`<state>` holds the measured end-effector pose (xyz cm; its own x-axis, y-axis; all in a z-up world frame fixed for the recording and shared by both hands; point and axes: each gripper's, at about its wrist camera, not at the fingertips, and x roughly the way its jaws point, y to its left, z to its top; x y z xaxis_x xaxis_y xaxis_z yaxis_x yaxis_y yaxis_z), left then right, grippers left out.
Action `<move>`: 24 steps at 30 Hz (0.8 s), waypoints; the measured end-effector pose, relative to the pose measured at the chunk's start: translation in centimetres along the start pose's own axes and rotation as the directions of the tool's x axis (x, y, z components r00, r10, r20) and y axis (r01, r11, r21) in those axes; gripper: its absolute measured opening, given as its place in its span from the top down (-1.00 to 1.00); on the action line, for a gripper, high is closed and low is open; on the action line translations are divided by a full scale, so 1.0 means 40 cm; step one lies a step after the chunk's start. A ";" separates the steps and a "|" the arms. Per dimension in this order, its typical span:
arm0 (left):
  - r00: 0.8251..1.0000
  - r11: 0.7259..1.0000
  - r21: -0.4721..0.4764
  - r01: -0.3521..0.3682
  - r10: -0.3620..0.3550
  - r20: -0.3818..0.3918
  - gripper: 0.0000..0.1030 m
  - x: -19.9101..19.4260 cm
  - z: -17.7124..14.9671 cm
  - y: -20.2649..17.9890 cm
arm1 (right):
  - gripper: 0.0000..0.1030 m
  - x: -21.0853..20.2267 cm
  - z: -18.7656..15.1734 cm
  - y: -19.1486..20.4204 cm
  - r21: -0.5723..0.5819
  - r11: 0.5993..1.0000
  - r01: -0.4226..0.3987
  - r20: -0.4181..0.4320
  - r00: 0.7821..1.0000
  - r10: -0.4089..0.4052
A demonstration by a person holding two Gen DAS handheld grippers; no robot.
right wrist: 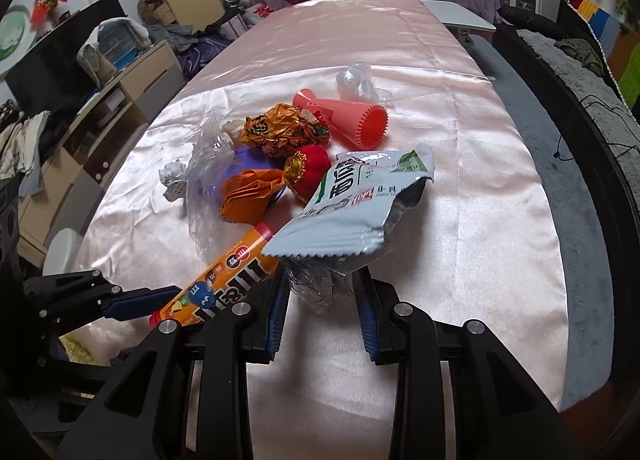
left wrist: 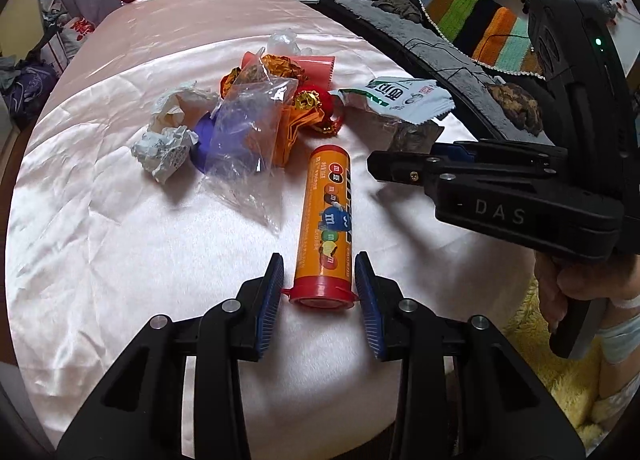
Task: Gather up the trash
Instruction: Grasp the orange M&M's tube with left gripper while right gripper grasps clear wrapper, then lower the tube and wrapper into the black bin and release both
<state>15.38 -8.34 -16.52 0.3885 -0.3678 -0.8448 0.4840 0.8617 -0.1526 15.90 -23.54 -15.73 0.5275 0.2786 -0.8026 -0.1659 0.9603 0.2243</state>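
Here, a table under a pink cloth (left wrist: 100, 240), filling most of both views. At 12 o'clock of its middle, a heap of trash: clear bag (left wrist: 248, 140) over a purple lid (left wrist: 208, 136), crumpled paper (left wrist: 168, 140) at 9 o'clock of the heap, orange foil (right wrist: 248, 192), gold wrapper (right wrist: 276, 128), red ornament (right wrist: 310, 172), pink cone (right wrist: 348, 118) lying on its side, clear wad (right wrist: 358, 80) at 12 o'clock of the cone.

At 3 o'clock of the heap, a white snack bag (right wrist: 352, 212), torn open at one end, its near edge just above the right gripper (right wrist: 322, 300). Jaws spread, one on each side of a bit of clear crumpled film under the bag; touching or not, cannot tell.

At 6 o'clock of the heap, an orange tube (left wrist: 326, 220) lying flat on the cloth, red cap toward the left gripper (left wrist: 320, 292). Jaws spread wide, the cap end between the blue pads (left wrist: 272, 292), a small gap on each side, not pinched. In the right wrist view, the same tube (right wrist: 224, 272) running from 8 o'clock toward the snack bag, its far end just beside the bag's edge.
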 end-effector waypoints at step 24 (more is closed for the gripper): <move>0.997 0.993 -0.097 -0.073 0.075 0.012 0.33 -0.190 -0.311 -0.102 | 0.37 -0.168 -0.291 0.115 -0.029 0.993 -0.110 -0.055 0.993 0.109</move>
<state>0.69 -4.73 -15.87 0.4332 -0.3065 -0.8476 0.3755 0.9163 -0.1394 1.89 -21.16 -15.76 0.4595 0.3799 -0.8028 -0.2474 0.9229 0.2951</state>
